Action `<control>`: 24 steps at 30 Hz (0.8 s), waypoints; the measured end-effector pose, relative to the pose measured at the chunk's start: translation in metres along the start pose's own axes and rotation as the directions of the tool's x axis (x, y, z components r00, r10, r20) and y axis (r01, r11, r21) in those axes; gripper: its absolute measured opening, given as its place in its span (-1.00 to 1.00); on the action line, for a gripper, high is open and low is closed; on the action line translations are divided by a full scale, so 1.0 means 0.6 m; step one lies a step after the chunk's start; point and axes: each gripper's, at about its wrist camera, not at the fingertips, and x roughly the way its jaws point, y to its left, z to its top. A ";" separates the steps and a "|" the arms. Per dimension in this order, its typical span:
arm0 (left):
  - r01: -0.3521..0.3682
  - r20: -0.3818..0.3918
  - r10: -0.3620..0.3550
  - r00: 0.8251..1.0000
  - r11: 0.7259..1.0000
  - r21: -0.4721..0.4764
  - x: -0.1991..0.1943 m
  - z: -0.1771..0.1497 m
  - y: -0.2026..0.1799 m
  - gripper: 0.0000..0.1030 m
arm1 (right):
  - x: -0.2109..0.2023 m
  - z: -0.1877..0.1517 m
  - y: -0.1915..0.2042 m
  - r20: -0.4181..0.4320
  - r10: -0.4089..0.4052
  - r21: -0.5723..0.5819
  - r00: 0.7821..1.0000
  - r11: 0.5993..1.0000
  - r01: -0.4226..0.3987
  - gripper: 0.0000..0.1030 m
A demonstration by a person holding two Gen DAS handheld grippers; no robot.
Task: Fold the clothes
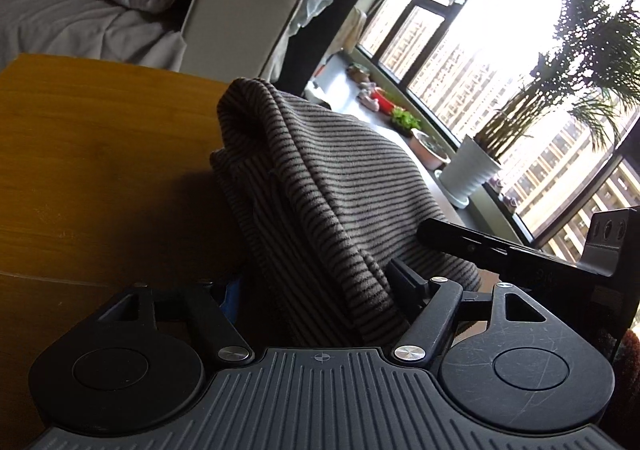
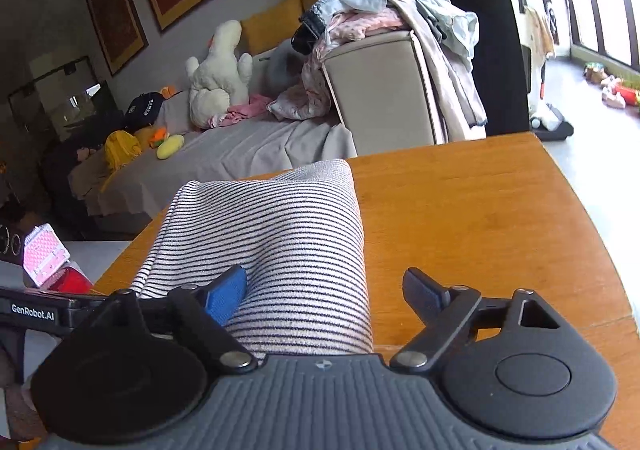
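Note:
A striped garment [image 1: 316, 186] lies bunched on the wooden table [image 1: 88, 154]. In the left wrist view it drapes between and over the fingers of my left gripper [image 1: 316, 290]; the jaws stand apart with cloth filling the gap, and the left blue pad is mostly hidden. In the right wrist view the same striped garment [image 2: 280, 234] lies folded on the table [image 2: 480, 218]. My right gripper [image 2: 324, 290] is open, its blue left finger [image 2: 226, 296] resting on the cloth and its right finger [image 2: 424, 292] beside the cloth's edge. The other gripper's body [image 1: 540, 258] shows at right.
A grey sofa [image 2: 240, 146] with a plush toy [image 2: 218, 74] and piled clothes [image 2: 380, 18] stands beyond the table's far edge. Large windows with a potted palm [image 1: 476, 166] are to the right. A pink case [image 2: 42, 254] sits low at the left.

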 end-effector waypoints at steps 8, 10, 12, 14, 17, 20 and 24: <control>0.012 -0.007 -0.012 1.000 1.000 -0.008 0.005 -0.005 0.005 0.47 | 0.019 -0.020 0.006 -0.088 0.100 0.053 0.991 0.994 -0.096 0.79; 0.007 -0.005 -0.007 1.000 1.000 -0.005 0.004 -0.006 0.004 0.47 | 0.011 -0.018 0.015 -0.071 0.098 0.028 0.993 0.995 -0.096 0.71; -0.002 0.002 0.002 1.000 1.000 0.000 0.001 -0.006 0.003 0.47 | -0.006 -0.010 0.016 -0.031 0.126 0.026 0.992 0.992 -0.125 0.51; -0.007 0.005 0.007 1.000 1.000 0.002 -0.001 -0.005 0.004 0.47 | -0.015 -0.003 0.015 -0.022 0.121 0.010 0.992 0.993 -0.120 0.47; 0.001 -0.001 -0.001 1.000 1.000 0.000 0.001 -0.006 0.003 0.48 | -0.019 -0.001 0.017 -0.028 0.062 -0.048 0.998 0.997 -0.063 0.47; 0.001 -0.002 -0.001 1.000 1.000 0.007 0.006 -0.010 -0.001 0.49 | -0.018 0.000 0.006 -0.028 0.052 -0.019 0.998 0.998 -0.053 0.58; -0.002 -0.003 0.002 1.000 1.000 0.009 0.006 -0.011 -0.001 0.51 | -0.011 0.001 -0.017 -0.030 0.060 0.054 0.998 0.997 -0.058 0.78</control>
